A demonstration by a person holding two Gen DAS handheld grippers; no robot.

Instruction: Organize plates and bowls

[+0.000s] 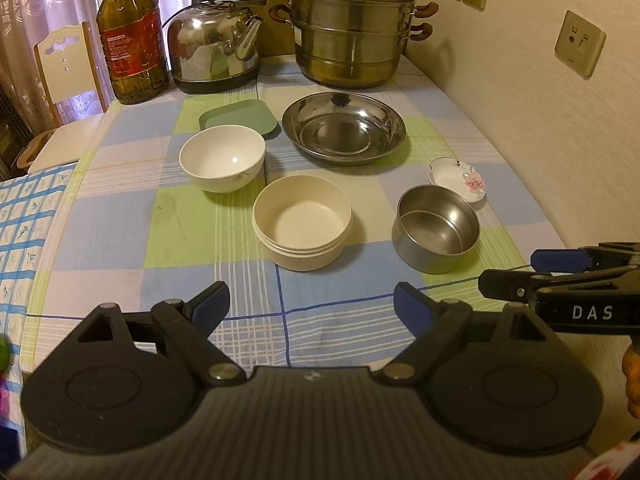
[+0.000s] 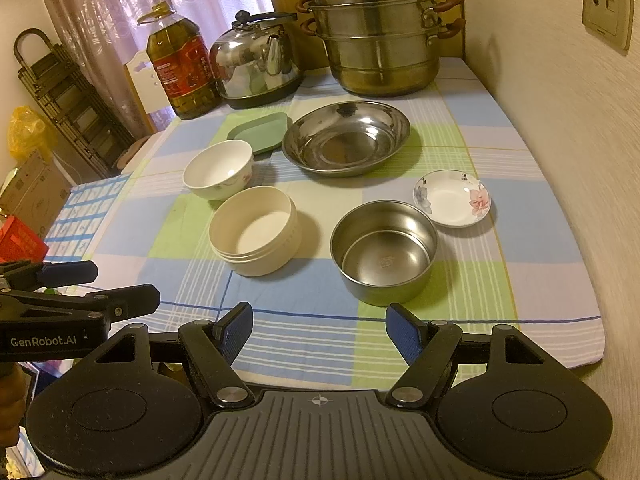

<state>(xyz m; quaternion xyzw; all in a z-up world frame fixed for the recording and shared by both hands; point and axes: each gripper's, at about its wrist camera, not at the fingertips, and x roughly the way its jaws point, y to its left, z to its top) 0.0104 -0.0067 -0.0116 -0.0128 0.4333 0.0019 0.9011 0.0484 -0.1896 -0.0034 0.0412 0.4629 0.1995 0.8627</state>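
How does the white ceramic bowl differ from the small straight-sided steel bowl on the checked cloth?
The white ceramic bowl has curved sides and a faint floral print; the small straight-sided steel bowl has near-vertical walls and a bare reflective finish. The ceramic bowl sits farther back on the left, beside the green rectangular plate; the steel bowl sits nearer the right gripper, next to the small flowered saucer. Both stand upright, empty and ungripped.

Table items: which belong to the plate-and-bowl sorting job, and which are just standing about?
Job items: white bowl, cream bowl, small steel bowl, steel plate, floral dish, green plate.

Bystanders: oil bottle, kettle, steamer pot.
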